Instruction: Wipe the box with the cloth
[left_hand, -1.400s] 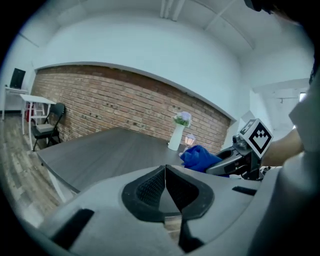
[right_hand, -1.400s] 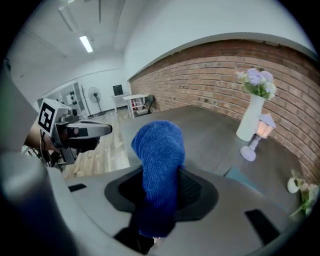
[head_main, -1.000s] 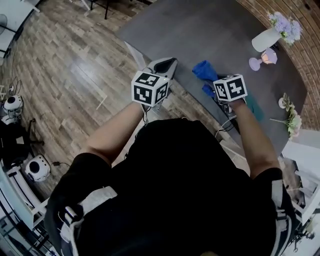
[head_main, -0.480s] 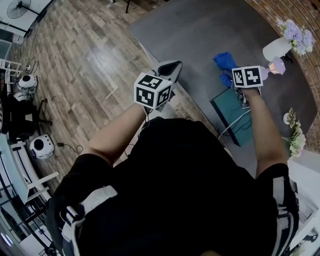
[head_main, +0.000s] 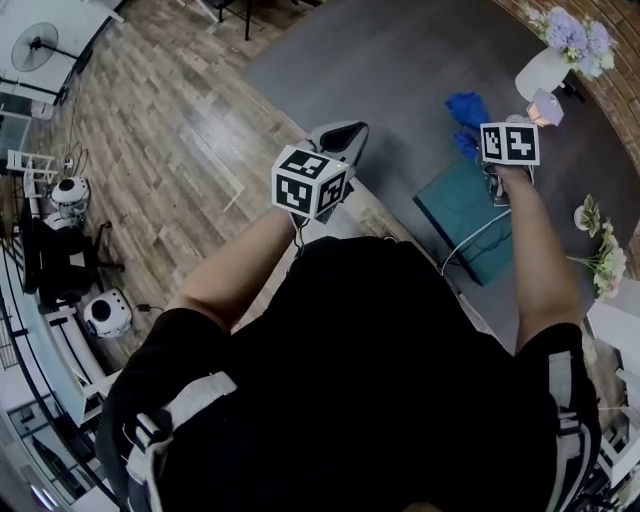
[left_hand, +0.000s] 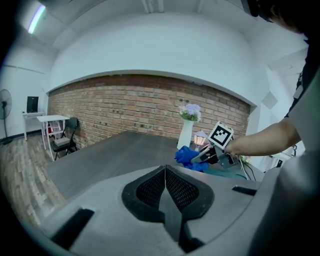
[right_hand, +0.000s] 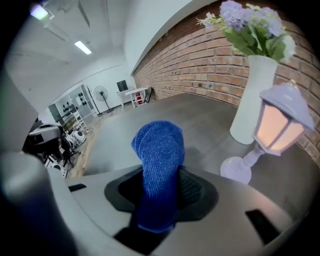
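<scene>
Right gripper (right_hand: 160, 192) jaws clamped on cloth (right_hand: 159, 150) (blue, bunched), long axis along jaws, end protruding past tips, box (head_main: 462, 215) just behind those jaws, left gripper (left_hand: 165, 172) jaws together, nothing between.

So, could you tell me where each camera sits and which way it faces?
Head view: on the person's head, looking steeply down at the table and teal box; torso, forearms, left gripper and right gripper show.
Left gripper view: on the left gripper, facing the brick wall across the table; its shut, empty jaws and the right forearm show.
Right gripper view: on the right gripper, facing the vase and lamp; its jaws grip the blue cloth.
Shared: all three show the blue cloth and vase.
</scene>
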